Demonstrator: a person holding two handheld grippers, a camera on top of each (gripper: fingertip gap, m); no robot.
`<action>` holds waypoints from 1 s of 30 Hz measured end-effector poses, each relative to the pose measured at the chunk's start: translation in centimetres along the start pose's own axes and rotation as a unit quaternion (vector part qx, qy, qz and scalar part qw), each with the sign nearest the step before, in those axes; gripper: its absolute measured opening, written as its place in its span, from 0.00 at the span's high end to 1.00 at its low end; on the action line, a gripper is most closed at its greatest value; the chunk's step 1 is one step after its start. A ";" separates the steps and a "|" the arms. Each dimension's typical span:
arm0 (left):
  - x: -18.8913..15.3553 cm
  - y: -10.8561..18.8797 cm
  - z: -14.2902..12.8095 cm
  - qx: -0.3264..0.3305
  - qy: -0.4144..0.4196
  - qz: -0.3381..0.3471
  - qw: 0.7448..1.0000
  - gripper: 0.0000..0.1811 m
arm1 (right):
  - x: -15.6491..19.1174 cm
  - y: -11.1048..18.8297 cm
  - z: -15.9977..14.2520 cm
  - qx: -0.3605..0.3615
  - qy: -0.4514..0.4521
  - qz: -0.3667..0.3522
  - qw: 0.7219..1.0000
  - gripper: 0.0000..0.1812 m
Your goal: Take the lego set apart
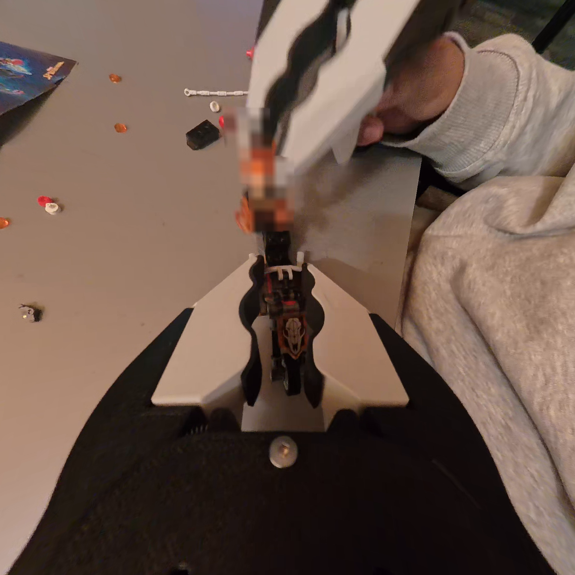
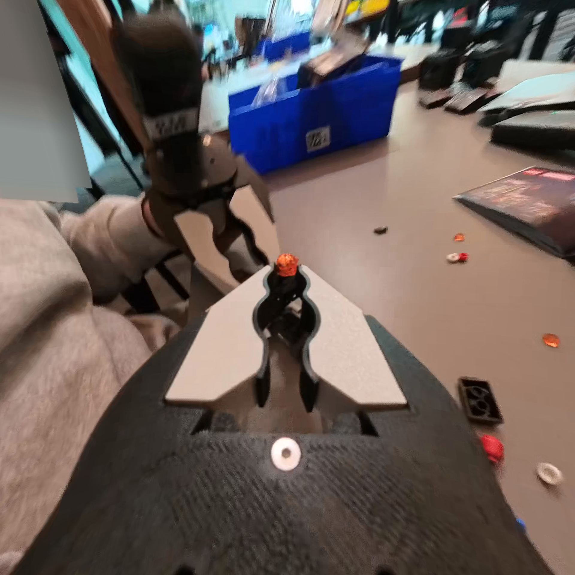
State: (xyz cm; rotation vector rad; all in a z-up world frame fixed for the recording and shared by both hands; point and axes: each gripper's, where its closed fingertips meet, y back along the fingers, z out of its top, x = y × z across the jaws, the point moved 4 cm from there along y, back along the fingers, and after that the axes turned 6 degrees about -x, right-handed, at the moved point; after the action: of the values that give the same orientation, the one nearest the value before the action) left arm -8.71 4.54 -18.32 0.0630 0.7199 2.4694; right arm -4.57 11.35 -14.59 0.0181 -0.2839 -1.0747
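Observation:
My left gripper is shut on a black lego motorcycle with an orange skull emblem, held between its pads above the grey table. My right gripper is shut on a black minifigure with an orange flame head that sticks out past the fingertips. In the left wrist view the right gripper comes in blurred from the top, just beyond the motorcycle's far end. In the right wrist view the left gripper is off to the left.
Loose pieces lie on the table: a black brick, a white chain, orange studs, and red and white round pieces. A booklet and a blue bin stand farther off. The person's beige sleeve is at the table edge. My right fingertips sit around 6 cm from my left ones.

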 end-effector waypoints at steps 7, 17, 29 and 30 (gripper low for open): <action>0.1 0.0 0.2 -0.002 -0.004 0.011 1.000 0.88 | -0.8 1.7 1.5 -0.056 -0.052 0.000 0.997 0.94; -0.1 2.0 3.9 -0.110 0.055 -0.015 0.992 0.76 | -1.0 3.9 3.7 -0.188 -0.195 0.095 0.958 0.95; -1.4 1.8 8.3 -0.250 0.279 -0.250 0.893 0.94 | 0.9 3.6 4.2 -0.202 -0.187 0.169 0.947 0.94; -1.4 1.8 8.3 -0.254 0.280 -0.252 0.891 0.95 | 0.9 3.7 4.2 -0.205 -0.193 0.174 0.944 0.94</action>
State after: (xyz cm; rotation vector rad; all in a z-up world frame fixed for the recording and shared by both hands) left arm -6.84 6.51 -10.16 -0.9456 0.2245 2.0735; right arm -1.97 12.87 -9.75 -0.6017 -0.3934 -0.7601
